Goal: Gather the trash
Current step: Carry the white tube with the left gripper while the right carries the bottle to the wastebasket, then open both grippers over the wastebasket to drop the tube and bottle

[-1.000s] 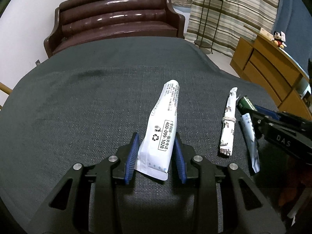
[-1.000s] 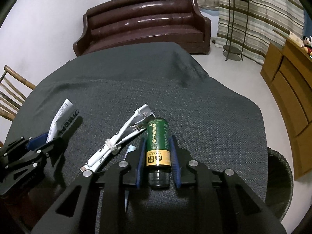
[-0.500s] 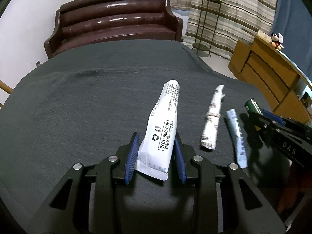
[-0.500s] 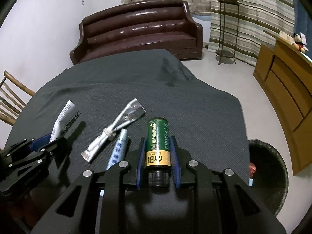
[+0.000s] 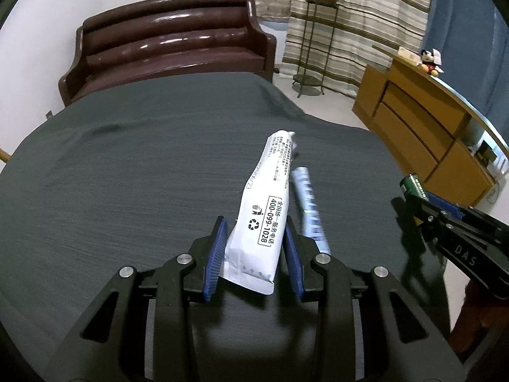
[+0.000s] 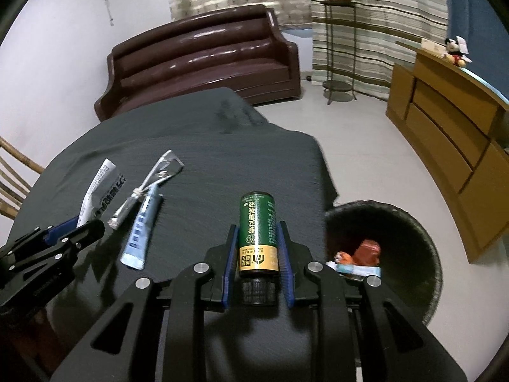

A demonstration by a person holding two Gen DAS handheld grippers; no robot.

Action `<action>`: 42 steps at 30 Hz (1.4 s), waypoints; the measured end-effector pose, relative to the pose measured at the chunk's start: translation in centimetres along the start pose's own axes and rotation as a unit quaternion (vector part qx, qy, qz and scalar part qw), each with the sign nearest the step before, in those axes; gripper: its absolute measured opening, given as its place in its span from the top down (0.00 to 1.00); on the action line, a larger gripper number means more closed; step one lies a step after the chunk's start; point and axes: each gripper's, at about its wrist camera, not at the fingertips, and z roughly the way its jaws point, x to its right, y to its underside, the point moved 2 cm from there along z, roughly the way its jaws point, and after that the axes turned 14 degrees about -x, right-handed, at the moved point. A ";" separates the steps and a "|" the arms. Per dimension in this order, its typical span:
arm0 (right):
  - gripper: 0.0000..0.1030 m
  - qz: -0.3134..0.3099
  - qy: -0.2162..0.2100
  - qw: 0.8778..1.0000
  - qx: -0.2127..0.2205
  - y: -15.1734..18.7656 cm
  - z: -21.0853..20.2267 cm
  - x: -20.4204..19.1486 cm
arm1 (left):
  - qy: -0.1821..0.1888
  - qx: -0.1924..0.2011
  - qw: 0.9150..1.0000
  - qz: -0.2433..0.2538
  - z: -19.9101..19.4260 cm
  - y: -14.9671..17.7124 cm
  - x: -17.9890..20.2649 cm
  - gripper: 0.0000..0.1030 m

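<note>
White tube [image 5: 265, 210], green bottle [image 6: 257, 232] both gripped; blue tube [image 6: 141, 230], knotted wrapper [image 6: 149, 184] on cloth.

A table under a dark cloth [image 6: 222, 165] is carrying two bits of litter: a blue tube [image 6: 141, 226] and a tied silver wrapper [image 6: 149, 184], lying just beside each other.

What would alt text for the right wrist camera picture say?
The right gripper holds a small green bottle above a dark cloth-covered table, near a black bin on the floor. Two sachets lie on the cloth, and the left gripper grips a white wrapper.
</note>
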 end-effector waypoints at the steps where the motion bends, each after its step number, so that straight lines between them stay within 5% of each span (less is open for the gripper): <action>1: 0.76 0.004 0.002 1.000 0.002 0.2 -0.2 0.5 | 0.002 0.001 1.000 0.003 -0.1 0.1 0.6 0.67; 23: 0.76 0.070 0.045 0.996 0.031 2.5 -2.8 9.4 | 0.028 0.003 0.996 0.081 1.5 0.5 12.7 0.67; 42: 0.76 0.107 0.056 0.992 0.036 2.6 -2.4 12.4 | 0.033 -0.003 0.992 0.122 3.9 -0.6 19.0 0.67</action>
